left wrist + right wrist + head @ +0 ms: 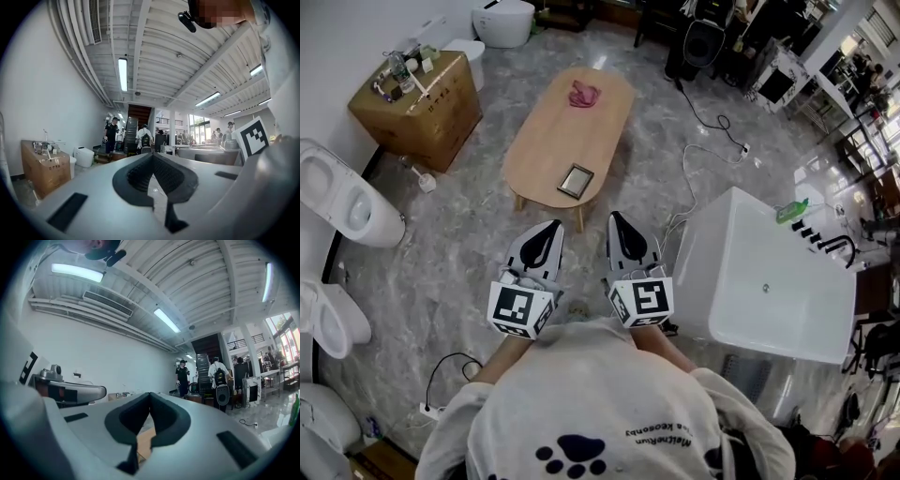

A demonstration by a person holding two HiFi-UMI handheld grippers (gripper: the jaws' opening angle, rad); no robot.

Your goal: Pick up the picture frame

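Left gripper and right gripper: both jaw pairs fully closed, pads meeting at the tips, nothing between them. The left gripper view and right gripper view confirm this. Both are held level, side by side, in front of the person's chest, pointing toward the table.

Picture frame: lies flat on the oval wooden table, at the end nearest the grippers and close to the edge. It is apart from both grippers, with bare floor between. A pink cloth sits at the table's far end, well apart from the frame.

Containers:
- Cardboard box, on the floor left of the table and against the wall. It is closed, with bottles and small items standing on its top; I can't tell what they are. It also shows at the left of the left gripper view.
- White tub, right of the grippers. A small round fitting sits on its inner floor, a green item lies on the far rim, and a black faucet is just beside it.
- Toilet along the left wall, bowl open upward; contents not discernible.

A white cable runs across the floor between the table and the tub.
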